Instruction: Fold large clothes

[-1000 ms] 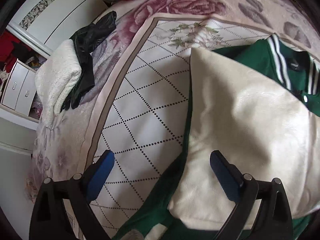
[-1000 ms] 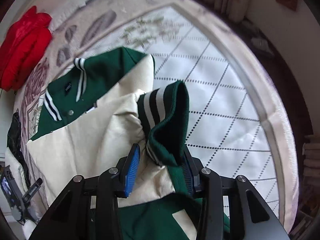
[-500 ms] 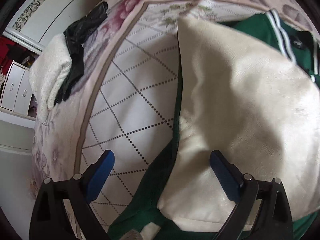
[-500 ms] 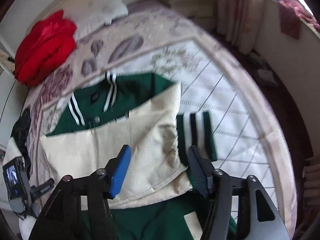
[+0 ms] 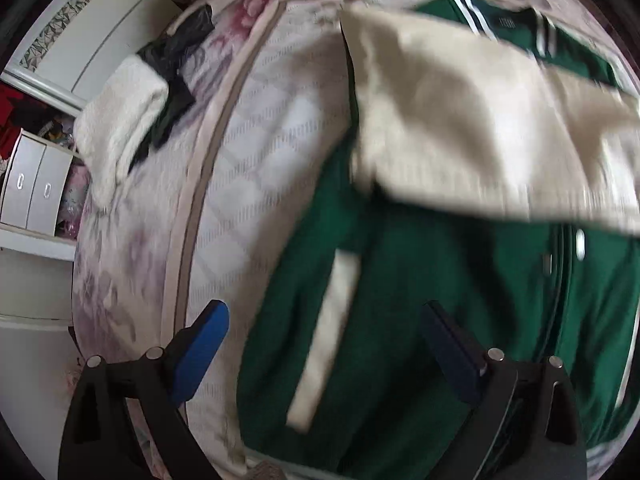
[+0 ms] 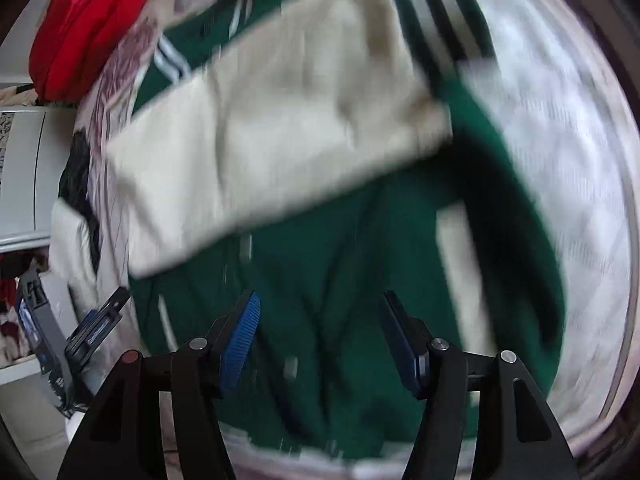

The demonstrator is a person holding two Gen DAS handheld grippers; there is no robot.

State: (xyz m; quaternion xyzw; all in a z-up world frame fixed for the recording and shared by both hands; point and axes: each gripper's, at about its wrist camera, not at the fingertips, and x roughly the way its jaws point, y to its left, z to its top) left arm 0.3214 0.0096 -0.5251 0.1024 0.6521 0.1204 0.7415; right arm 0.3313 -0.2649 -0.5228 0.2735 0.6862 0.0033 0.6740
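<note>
Jacket (image 6: 360, 272) cuff (image 6: 436, 20) released since earlier; right hand-held gripper (image 6: 320, 332) now wide, empty; left hand-held gripper (image 5: 324, 344) stays wide

jacket (image 5: 420, 320) on bed (image 5: 248, 184) | sleeve (image 5: 480, 128) lies across jacket | towel (image 5: 120, 120) at bed's left edge

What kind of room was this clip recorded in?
Most likely a bedroom. A green and cream jacket lies on a quilted floral bedspread, with a white drawer unit beside it and more clothes, including a red garment, piled nearby.
</note>
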